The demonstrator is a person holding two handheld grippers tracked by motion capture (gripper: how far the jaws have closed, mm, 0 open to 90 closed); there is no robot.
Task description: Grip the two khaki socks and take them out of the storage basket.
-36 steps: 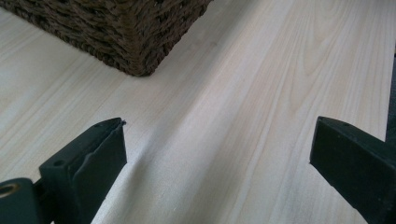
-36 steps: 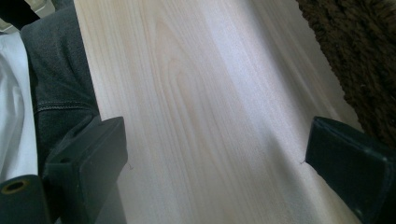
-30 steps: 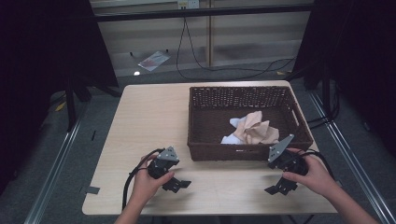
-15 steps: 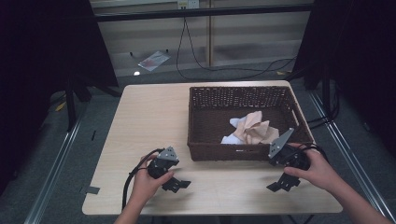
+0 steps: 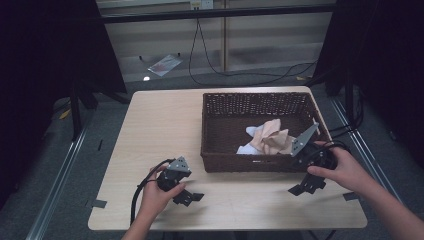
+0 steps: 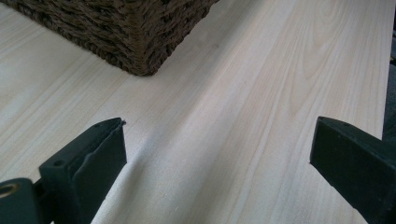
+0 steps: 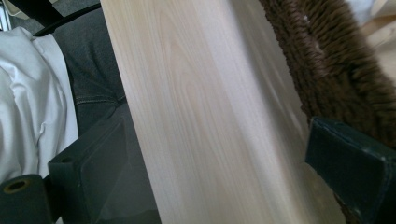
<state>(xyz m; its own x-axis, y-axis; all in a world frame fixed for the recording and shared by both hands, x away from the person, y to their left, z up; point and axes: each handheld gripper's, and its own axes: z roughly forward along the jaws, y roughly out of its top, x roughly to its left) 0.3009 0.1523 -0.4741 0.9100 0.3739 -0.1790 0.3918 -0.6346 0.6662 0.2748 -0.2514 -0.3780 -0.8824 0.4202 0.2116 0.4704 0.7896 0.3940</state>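
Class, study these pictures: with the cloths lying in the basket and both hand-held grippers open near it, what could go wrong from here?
1. The right hand-held gripper sits close beside the basket; lifting toward the cloths, a jaw might catch the woven wall and drag it.
2. The cloths lie crumpled together, so a grasp may lift several.
3. The left hand-held gripper trails a cable that could snag the table edge.

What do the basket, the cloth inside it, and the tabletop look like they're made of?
Basket: dark brown woven wicker or twisted fibre, matte, with a rope-like weave. Cloth: soft crumpled fabric, beige and white. Tabletop: pale wood or wood-look laminate, smooth, with visible grain.
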